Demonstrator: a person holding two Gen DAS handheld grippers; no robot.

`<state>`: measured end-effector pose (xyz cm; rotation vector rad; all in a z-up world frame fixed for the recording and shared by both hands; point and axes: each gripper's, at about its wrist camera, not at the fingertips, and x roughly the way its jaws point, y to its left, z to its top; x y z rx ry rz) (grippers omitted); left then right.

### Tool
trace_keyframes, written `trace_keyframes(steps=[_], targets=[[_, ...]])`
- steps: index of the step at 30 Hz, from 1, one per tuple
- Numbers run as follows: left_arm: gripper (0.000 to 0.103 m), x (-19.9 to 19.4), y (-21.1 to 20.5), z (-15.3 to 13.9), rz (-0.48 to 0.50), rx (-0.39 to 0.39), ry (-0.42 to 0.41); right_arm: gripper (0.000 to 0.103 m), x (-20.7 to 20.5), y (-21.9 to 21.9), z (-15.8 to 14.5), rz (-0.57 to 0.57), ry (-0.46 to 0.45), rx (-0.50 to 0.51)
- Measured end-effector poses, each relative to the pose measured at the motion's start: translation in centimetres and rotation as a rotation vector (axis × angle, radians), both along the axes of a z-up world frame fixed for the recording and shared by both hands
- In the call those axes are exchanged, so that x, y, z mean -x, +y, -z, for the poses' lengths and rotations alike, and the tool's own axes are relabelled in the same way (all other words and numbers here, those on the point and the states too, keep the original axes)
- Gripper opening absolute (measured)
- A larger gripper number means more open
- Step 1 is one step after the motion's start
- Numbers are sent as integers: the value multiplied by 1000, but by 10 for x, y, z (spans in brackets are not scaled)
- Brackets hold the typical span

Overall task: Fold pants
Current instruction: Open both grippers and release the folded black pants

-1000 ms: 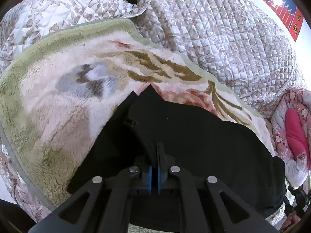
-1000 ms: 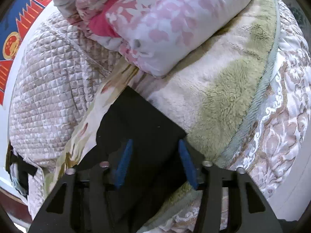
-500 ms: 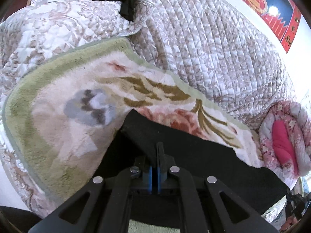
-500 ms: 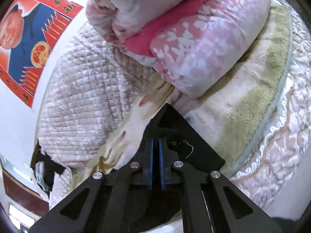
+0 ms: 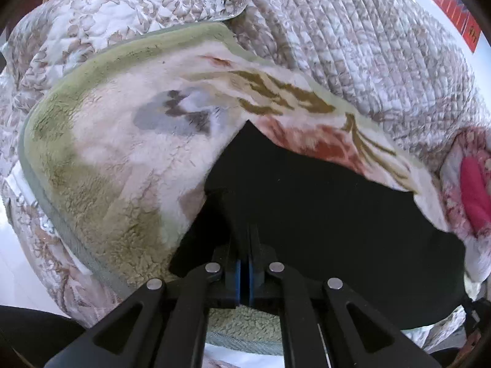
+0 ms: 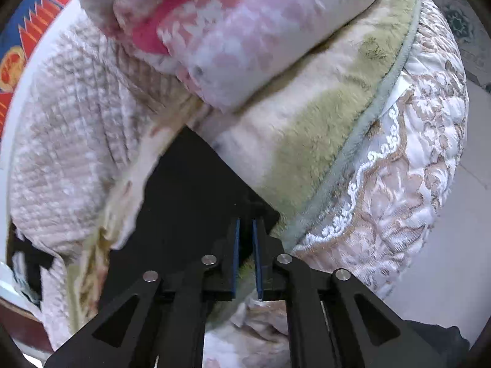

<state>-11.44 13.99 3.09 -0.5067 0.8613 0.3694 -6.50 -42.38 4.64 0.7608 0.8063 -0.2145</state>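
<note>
Item: black pants point(image 5: 322, 202), laid on a fleece blanket point(image 5: 116, 165) with a green border and a floral print, spread over a quilted bedspread point(image 5: 353, 40).

Left wrist view. The left gripper point(image 5: 244, 245) sat at 6 o'clock, its blue pads pressed nearly together on a raised ridge of the black cloth. From the grip the pants rose to a pointed corner toward 12 o'clock and spread away toward 3 to 4 o'clock. The blanket lay from 8 through 11 o'clock. A rolled pink floral quilt point(image 5: 472, 190) sat at 3 o'clock, beyond the far end of the pants. A red wall hanging point(image 5: 454, 9) showed at 1 o'clock.

Right wrist view. The right gripper point(image 6: 244, 233) sat at 6 o'clock, jaws narrow and opening, a slim gap showing between the blue pads. The edge of the pants point(image 6: 190, 196) ran into that gap at the fingertips; whether the pads still pressed the cloth could not be told. Lower in the gap, green fleece showed. The pants spread toward 9 o'clock. The blanket point(image 6: 310, 141) lay at 2 o'clock, the pink quilt point(image 6: 239, 30) at 12 o'clock, resting on the blanket. The bedspread point(image 6: 70, 128) filled 9 to 10 o'clock.
</note>
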Motion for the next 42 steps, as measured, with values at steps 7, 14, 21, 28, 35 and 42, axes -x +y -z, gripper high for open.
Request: trace_keyframes(steps=[7,14,21,28,35,42], targets=[[16,19,11,-36,-109,-118,-67,23,8,27,-47,-45,-167,257],[25,-40,-27,-47,110,-115,-100,23,-81,95,-31,-460,-95,436],[25,-108,-61,-32,291,-152,-71,23,-141,94,-14,-456,-57,513],[34,-130,-39,4,211,-142,-20,10,-152,76,5,-403,-20,499],[33,-118,-28,-1,169,-114,-32,18,-138,87,-7,-403,-79,552],[33,-79,-58,-22,244,-130,-86,30,-74,131,-8,-515,-121,548]])
